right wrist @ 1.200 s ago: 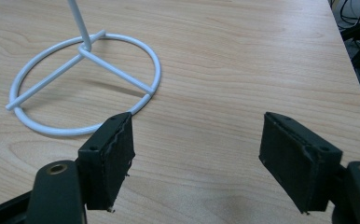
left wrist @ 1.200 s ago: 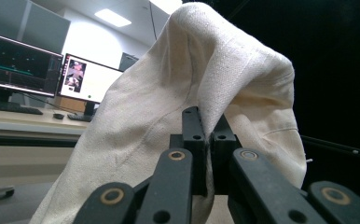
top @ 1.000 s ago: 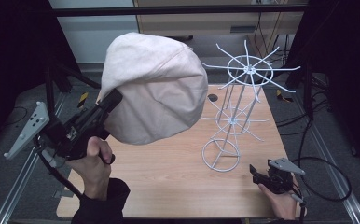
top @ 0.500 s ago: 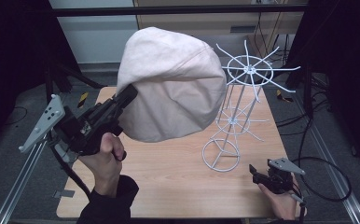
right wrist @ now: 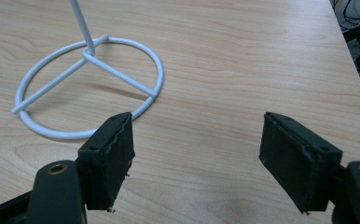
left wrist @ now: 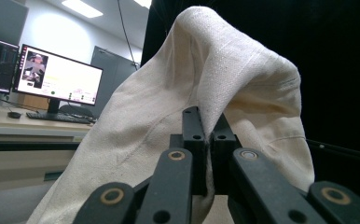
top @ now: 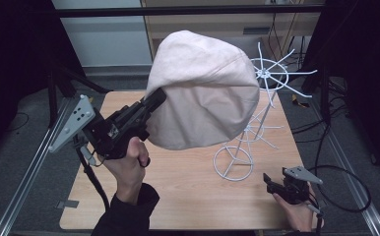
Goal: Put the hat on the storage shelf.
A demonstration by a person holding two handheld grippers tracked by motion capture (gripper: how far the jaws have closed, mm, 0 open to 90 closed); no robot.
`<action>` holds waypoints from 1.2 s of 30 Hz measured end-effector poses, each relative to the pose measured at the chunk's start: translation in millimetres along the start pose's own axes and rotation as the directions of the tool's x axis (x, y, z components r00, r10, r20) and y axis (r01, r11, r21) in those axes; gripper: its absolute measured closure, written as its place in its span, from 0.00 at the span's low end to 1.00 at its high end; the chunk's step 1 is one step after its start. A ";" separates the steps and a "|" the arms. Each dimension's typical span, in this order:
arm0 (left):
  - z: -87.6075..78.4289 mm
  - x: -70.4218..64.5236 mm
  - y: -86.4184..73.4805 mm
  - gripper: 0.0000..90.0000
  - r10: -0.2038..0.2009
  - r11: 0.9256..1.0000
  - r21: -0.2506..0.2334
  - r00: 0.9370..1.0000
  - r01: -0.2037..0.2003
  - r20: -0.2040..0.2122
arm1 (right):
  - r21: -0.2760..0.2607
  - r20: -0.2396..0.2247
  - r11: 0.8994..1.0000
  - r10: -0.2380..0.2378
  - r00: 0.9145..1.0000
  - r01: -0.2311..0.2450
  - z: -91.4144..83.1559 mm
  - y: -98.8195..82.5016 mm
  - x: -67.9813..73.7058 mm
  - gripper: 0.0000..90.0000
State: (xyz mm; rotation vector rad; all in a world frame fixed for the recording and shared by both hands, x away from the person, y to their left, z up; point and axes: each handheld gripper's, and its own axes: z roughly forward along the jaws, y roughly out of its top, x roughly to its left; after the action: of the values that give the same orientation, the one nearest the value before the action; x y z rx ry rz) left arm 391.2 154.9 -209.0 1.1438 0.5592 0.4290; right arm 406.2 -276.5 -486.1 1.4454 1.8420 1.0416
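Note:
A cream cloth hat (top: 205,88) hangs in the air above the wooden table (top: 188,187), held up by its rim. My left gripper (top: 154,101) is shut on that rim; in the left gripper view the fabric of the hat (left wrist: 206,79) is pinched between the closed jaws of the left gripper (left wrist: 210,135) and drapes over them. The hat's right side overlaps the top of a white wire hat stand (top: 257,105), whether touching I cannot tell. My right gripper (top: 272,183) rests open near the table's front right corner. In the right gripper view the right gripper (right wrist: 197,156) has nothing between its jaws, with the stand's ring base (right wrist: 89,88) just ahead.
The stand's ring base (top: 233,163) sits on the table right of centre, with spokes (top: 296,78) reaching out at the top. Cables lie on the floor at the right. A metal rail (top: 25,162) runs along the table's left side. A lit monitor (left wrist: 57,74) shows behind the hat.
The left gripper has carried the hat rightward and a little up, from left of the stand to overlapping its top. The right gripper has stayed put.

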 end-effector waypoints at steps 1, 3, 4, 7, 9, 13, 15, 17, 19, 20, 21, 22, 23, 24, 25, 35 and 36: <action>1.9 -0.3 -1.4 0.98 0.001 1.000 0.006 1.000 -0.001 0.001 | -0.003 0.002 1.000 -0.006 1.000 0.006 0.2 -0.1 -0.3 0.29; 4.8 -0.3 -4.4 0.98 0.002 1.000 0.017 1.000 -0.002 0.003 | -0.003 0.002 1.000 -0.005 1.000 0.005 0.2 0.0 0.0 0.29; 4.8 -0.3 -4.4 0.98 0.002 1.000 0.017 1.000 -0.002 0.003 | -0.003 0.002 1.000 -0.005 1.000 0.005 0.2 0.0 0.0 0.29; 9.6 0.6 -11.5 0.98 0.001 0.999 0.040 1.000 -0.001 0.003 | -0.002 0.001 1.000 -0.006 1.000 0.006 0.4 -0.1 0.0 0.29; 11.0 1.8 -15.0 0.98 -0.004 0.999 0.048 1.000 0.004 0.004 | -0.002 0.000 1.000 -0.004 1.000 0.004 0.0 -0.2 -0.3 0.29; 11.9 4.2 -22.5 0.98 0.000 0.997 0.073 1.000 0.000 0.001 | -0.002 0.000 1.000 0.002 1.000 -0.002 -0.4 -0.5 -1.1 0.29; 12.1 5.0 -24.5 0.98 -0.001 0.997 0.077 1.000 0.001 -0.001 | -0.002 -0.001 1.000 0.001 1.000 -0.001 -0.5 -0.6 -1.2 0.29; 12.1 6.9 -28.9 0.98 -0.004 0.996 0.088 1.000 0.004 -0.003 | -0.004 0.001 1.000 -0.003 1.000 0.003 -0.3 -0.6 -1.5 0.29; 11.5 10.1 -35.7 0.98 -0.013 0.995 0.103 1.000 0.013 -0.008 | -0.001 0.000 1.000 0.000 1.000 0.000 -0.2 -0.6 -1.2 0.29; 11.0 11.0 -37.7 0.98 -0.013 0.994 0.106 1.000 0.014 -0.011 | 0.000 -0.002 1.000 0.001 1.000 -0.001 -0.3 -0.7 -1.2 0.29; 11.0 11.0 -37.7 0.98 -0.013 0.994 0.106 1.000 0.014 -0.011 | 0.000 -0.002 1.000 0.001 1.000 -0.001 -0.3 -0.7 -1.2 0.29; 9.2 13.5 -41.0 0.98 -0.020 0.994 0.110 1.000 0.021 -0.010 | -0.004 0.001 1.000 -0.008 1.000 0.008 -0.3 -0.8 -1.5 0.29; 8.5 14.6 -42.1 0.98 -0.022 0.993 0.112 1.000 0.023 -0.008 | -0.005 0.003 1.000 -0.007 1.000 0.007 -0.5 -0.8 -1.7 0.29; 7.9 15.8 -43.5 0.98 -0.026 0.993 0.115 1.000 0.026 -0.006 | -0.005 0.002 1.000 -0.004 1.000 0.004 -0.8 -0.7 -1.6 0.29; 7.2 16.9 -44.6 0.98 -0.027 0.992 0.122 1.000 0.027 -0.003 | -0.003 0.000 1.000 0.003 1.000 -0.003 -1.3 -0.6 -1.3 0.29; 4.0 21.6 -53.6 0.98 -0.019 0.987 0.162 1.000 0.015 0.019 | -0.004 0.005 1.000 -0.007 1.000 0.007 -0.5 -0.8 -1.6 0.29; 4.1 21.4 -54.7 0.98 -0.014 0.986 0.168 1.000 0.011 0.022 | -0.005 0.005 1.000 -0.007 1.000 0.007 -0.6 -0.8 -1.8 0.29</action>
State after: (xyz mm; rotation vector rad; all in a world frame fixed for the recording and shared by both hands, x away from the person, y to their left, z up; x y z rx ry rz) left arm 412.5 144.8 -262.9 1.3039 0.5907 0.3628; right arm 405.8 -278.4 -486.5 1.4363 1.8390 1.0376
